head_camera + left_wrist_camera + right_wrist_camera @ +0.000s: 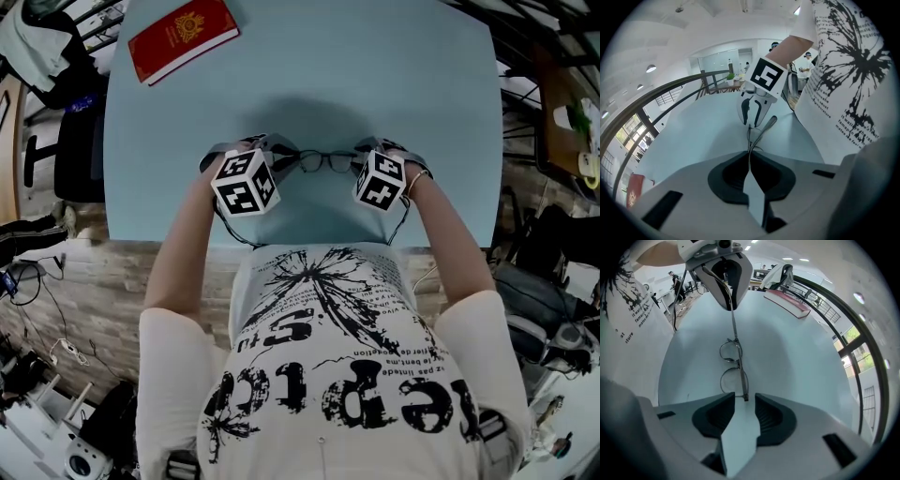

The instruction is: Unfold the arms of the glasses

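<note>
**Left gripper pinches the glasses, right gripper stands open at the other end**

Head view: the glasses [325,161] sit between the two grippers, near the front edge of the pale blue table [375,75]. The left gripper [279,157] meets one end of the frame and the right gripper [359,156] the other. A red book [183,37] lies well apart at the far left corner.

Left gripper view: the jaws are pressed together on the thin metal end of the glasses [757,136], which run on toward the right gripper [754,110].

Right gripper view: the jaws are spread. The hinge end of the glasses [733,364] lies between their tips, and neither pad presses on it. The two round lenses line up toward the left gripper [729,301].
</note>
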`<state>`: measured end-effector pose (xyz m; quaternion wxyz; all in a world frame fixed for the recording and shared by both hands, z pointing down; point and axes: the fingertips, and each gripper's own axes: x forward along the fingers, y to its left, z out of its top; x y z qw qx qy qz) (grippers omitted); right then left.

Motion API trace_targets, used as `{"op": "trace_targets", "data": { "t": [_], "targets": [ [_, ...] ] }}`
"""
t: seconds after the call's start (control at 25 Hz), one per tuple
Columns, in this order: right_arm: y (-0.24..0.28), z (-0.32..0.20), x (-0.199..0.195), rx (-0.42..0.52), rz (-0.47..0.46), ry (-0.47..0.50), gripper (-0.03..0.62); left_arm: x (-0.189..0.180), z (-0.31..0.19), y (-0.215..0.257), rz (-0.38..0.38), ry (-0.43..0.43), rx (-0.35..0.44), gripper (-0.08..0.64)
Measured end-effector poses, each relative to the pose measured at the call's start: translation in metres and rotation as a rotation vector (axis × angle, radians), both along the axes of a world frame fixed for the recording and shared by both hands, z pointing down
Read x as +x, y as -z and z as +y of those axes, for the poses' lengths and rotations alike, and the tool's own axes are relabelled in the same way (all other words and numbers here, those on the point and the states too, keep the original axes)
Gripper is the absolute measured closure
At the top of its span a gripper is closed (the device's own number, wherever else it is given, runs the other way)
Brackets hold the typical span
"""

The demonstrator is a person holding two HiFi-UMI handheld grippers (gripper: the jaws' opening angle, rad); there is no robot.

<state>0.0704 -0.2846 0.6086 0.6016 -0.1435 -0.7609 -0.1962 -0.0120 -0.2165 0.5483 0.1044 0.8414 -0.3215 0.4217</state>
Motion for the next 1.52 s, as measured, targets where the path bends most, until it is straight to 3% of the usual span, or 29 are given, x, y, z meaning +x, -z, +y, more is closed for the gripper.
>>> {"op": "trace_targets", "data": {
  "t": [0.32, 0.52, 0.92, 1.52],
  "targets": [
    [0.014, 0.033, -0.045, -0.030, -0.091, 0.083, 0.465, 0.002, -0.001, 0.002, 0.008, -0.004, 0.021, 0.534],
    [0.008, 0.048, -0.063, -0.028, -0.072, 0.155, 0.483, 0.005, 0.000, 0.002, 0.012, -0.007, 0.023, 0.534],
    [-0.002, 0.054, -0.068, -0.027, -0.033, 0.196, 0.565, 0.002, -0.002, 0.001, 0.017, 0.007, 0.022, 0.534],
    [0.062, 0.034, -0.054, 0.027, -0.266, 0.203, 0.571, -0.014, 0.000, 0.000, -0.029, 0.064, 0.011, 0.534]
  ]
}}
